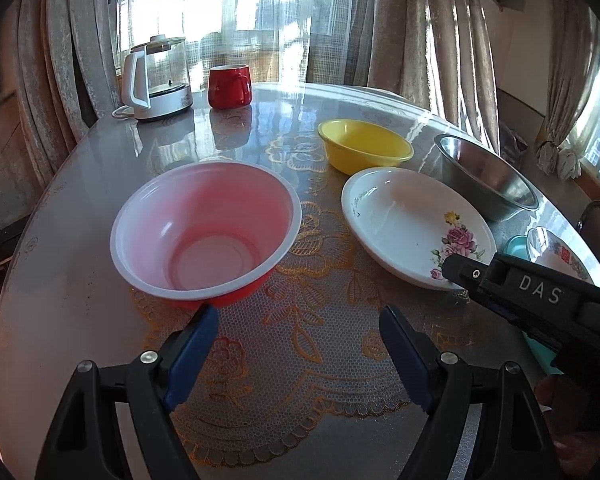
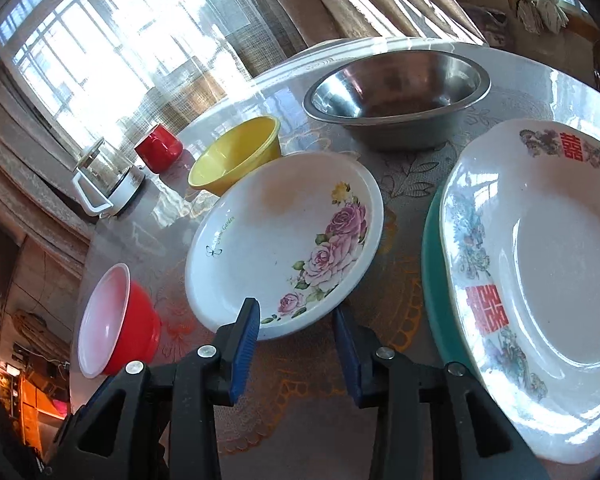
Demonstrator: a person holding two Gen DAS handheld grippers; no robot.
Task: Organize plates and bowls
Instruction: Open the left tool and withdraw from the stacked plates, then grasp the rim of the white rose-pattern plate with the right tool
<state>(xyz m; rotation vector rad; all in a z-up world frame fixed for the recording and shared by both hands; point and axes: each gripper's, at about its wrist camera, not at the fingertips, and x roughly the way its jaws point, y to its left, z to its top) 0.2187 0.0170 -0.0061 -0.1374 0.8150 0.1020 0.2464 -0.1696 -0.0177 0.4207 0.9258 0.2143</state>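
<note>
My left gripper (image 1: 298, 314) is open and empty, its left finger just below the rim of the red bowl with a white inside (image 1: 204, 232). My right gripper (image 2: 296, 312) is open, its jaws straddling the near rim of the rose plate (image 2: 284, 240) without closing on it; it also shows in the left wrist view (image 1: 452, 270) at that plate (image 1: 412, 224). A yellow bowl (image 1: 364, 150) and a steel bowl (image 1: 488, 176) stand behind. A white plate with red characters (image 2: 540, 280) lies on a teal plate (image 2: 436, 288) at the right.
A glass kettle (image 1: 156, 80) and a red mug (image 1: 229, 86) stand at the table's far side by the curtains. The round table (image 1: 80, 200) carries a lace-patterned mat (image 1: 300, 360) under a glossy cover. The red bowl also shows in the right wrist view (image 2: 116, 320).
</note>
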